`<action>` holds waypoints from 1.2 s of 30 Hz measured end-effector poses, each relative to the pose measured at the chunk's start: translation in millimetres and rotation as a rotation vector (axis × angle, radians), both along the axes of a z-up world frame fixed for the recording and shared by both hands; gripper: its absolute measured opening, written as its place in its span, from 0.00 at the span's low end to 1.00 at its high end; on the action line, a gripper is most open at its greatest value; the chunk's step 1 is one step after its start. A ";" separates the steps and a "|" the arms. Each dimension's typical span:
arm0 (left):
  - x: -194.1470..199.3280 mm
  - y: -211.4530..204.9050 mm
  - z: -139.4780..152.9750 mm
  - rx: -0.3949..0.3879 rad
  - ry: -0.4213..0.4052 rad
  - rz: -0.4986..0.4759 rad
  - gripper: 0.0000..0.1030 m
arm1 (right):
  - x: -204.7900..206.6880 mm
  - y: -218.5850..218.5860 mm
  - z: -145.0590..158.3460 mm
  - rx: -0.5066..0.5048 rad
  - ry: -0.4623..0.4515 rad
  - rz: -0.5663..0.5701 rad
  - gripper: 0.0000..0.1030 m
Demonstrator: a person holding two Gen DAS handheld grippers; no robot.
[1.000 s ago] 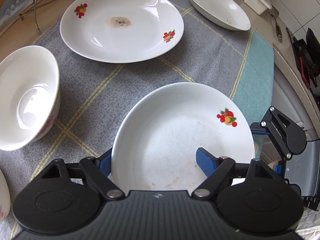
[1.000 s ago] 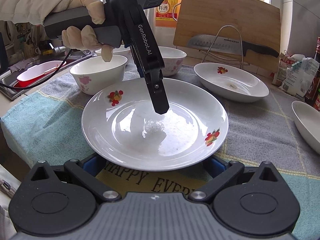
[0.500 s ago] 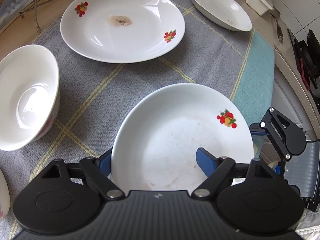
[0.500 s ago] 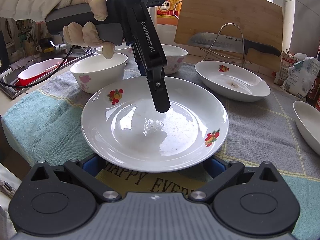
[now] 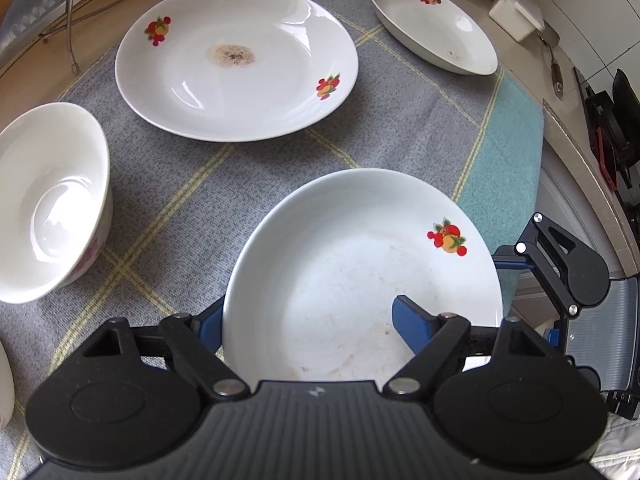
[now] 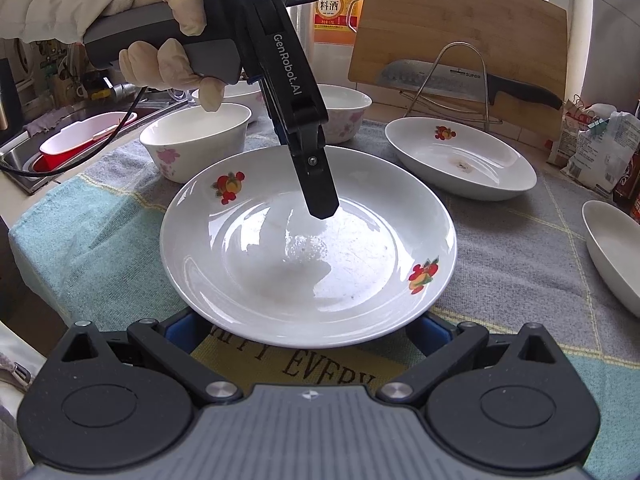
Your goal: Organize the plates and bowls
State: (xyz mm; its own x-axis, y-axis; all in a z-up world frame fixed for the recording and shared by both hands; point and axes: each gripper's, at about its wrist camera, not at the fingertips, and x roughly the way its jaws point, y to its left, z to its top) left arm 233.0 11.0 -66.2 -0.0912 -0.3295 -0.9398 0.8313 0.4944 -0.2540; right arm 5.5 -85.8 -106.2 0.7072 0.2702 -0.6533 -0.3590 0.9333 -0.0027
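1. Location. The glazed white plate (image 6: 248, 240) with 2 red fruit decals lies flat on the grey and teal cloth (image 6: 500, 240), nearest to me, with 3 more shallow dishes and the bowls well apart from it.

2. Tongs. I read the left tongs (image 5: 310, 316) as spread: 1 pad sits over the plate's well, the other outside its rim, and neither presses on it. The right tongs (image 6: 306, 330) are spread wide at the near rim, with both pads partly hidden beneath it and nothing pinched.

3. Handling (a judgement). The plate is stiff, brittle ceramic of moderate weight. The glaze is slick and a greasy film shows in the well, so a pinch may slide. I would take the sloping rim between the pads and keep the plate level.

4. Legible text. The left tongs' body reads "GenRobot.AI". The yellow bottle label (image 6: 330, 8) reads "料酒". The knife (image 6: 460, 78) reads "SUPOR". The cloth shows "EVER", with the letters before it cut off.
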 end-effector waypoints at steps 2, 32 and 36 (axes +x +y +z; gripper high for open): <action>-1.5 -2.8 1.2 -0.002 -0.003 0.006 0.81 | 0.0 -3.9 1.8 -0.001 0.001 0.006 1.00; -19.8 -78.5 20.3 -0.040 -0.035 0.107 0.81 | -1.7 -94.3 20.0 -0.025 -0.018 0.114 1.00; -19.2 -93.9 21.4 -0.041 -0.040 0.109 0.81 | -2.2 -110.6 22.1 -0.026 -0.028 0.117 1.00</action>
State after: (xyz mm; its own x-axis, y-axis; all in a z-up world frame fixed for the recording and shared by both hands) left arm 213.8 -82.9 -44.8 -0.0160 -0.3741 -0.9273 0.7830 0.5721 -0.2442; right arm 3.3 -196.4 -84.0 0.6898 0.3352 -0.6417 -0.4652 0.8844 -0.0380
